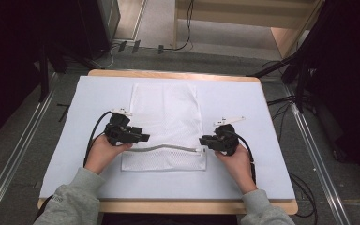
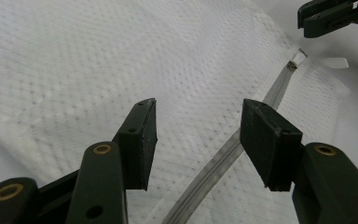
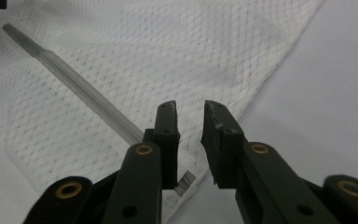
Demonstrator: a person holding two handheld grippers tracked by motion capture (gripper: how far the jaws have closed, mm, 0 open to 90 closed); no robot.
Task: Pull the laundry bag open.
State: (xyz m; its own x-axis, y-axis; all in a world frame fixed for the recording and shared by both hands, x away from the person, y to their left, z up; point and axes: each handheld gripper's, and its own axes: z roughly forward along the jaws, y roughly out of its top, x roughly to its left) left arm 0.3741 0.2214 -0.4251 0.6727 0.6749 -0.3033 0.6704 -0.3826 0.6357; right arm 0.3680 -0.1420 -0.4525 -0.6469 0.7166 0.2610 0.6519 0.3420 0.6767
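A white mesh bag [image 1: 164,115] lies flat on the pale mat [image 1: 248,103]. Its grey zipper [image 1: 168,147] runs across near the front edge. My left gripper [image 1: 143,137] hovers at the zipper's left end, open wide. In the left gripper view the zipper tape [image 2: 223,158] passes below the gap of the left gripper [image 2: 198,140] and touches neither pad. My right gripper [image 1: 202,140] sits at the zipper's right end. In the right gripper view the right gripper [image 3: 190,116] has a narrow gap with nothing in it. The metal zipper pull [image 3: 185,181] lies just below one jaw.
The mat covers a wooden table [image 1: 168,205], with bare mat to the left and right of the bag. Cables [image 1: 286,101] and metal rails [image 1: 309,140] lie on the floor around the table. A person's hands and grey sleeves [image 1: 70,199] come in from the front edge.
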